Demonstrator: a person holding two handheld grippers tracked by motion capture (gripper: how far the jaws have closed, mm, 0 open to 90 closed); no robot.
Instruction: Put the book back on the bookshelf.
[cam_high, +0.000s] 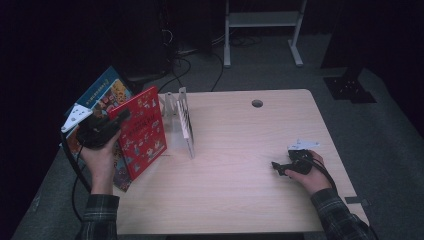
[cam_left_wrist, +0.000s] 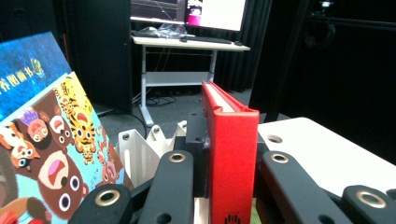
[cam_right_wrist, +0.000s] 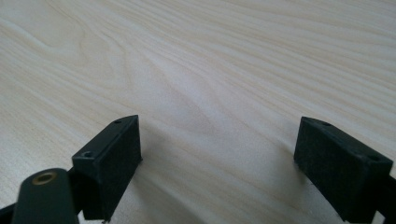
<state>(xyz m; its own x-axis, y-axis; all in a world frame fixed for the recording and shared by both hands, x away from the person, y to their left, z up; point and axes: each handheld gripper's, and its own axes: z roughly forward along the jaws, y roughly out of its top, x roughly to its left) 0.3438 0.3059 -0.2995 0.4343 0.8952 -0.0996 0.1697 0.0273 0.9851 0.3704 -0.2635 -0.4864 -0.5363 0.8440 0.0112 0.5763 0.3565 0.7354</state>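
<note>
Red book (cam_high: 142, 131) held at the desk's (cam_high: 240, 165) left edge, clamped by the left gripper (cam_high: 111, 123), whose jaws press on both covers just behind the spine. In the left gripper view the red book (cam_left_wrist: 232, 154) stands between the two black jaws with its spine facing the camera and running straight up, page edges showing at the top. From the high view the book stands on its short bottom edge, its long axis near upright and leaning a little to the left, the front cover facing the person's side. Just behind it, past the desk's left edge, leans a blue picture book (cam_high: 102, 95) with cartoon animals on its cover, also seen at the left in the left gripper view (cam_left_wrist: 44, 140). A white book rack (cam_high: 181, 120) stands just beside the red book, near the far left corner. The right gripper (cam_high: 278, 168) rests on the desk near the right edge; its jaws stand wide apart over bare wood, holding nothing (cam_right_wrist: 217, 163).
</note>
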